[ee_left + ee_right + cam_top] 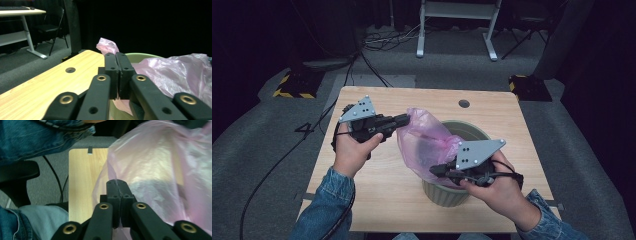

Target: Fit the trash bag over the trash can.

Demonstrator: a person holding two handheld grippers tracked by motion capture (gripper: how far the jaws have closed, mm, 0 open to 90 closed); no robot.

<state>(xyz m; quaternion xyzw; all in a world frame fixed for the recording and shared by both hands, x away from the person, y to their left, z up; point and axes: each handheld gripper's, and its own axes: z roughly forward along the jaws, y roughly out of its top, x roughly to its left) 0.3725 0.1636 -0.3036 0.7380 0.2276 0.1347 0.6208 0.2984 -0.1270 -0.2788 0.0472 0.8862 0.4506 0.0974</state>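
Observation:
A thin pink plastic bag (424, 145) hangs partly inside a pale green bin (447, 195) on the wooden table (377, 200). My left gripper (404, 119) is level at the bag's upper left corner, jaws shut on its rim. In the left gripper view a tuft of the bag (107, 46) sticks up past the closed gripper (116, 56), with the bin's rim (140, 55) behind. My right gripper (434, 170) is at the bin's near side, shut on the bag's lower edge. In the right gripper view the closed gripper (117, 183) lies against the film (155, 170).
The table has a round cable hole (464, 103) near its far edge. Beyond it stand a white desk frame (457, 30) and yellow-black striped floor blocks (294, 85). Cables run over the grey carpet at the left. A folding chair (50, 27) is off to the side.

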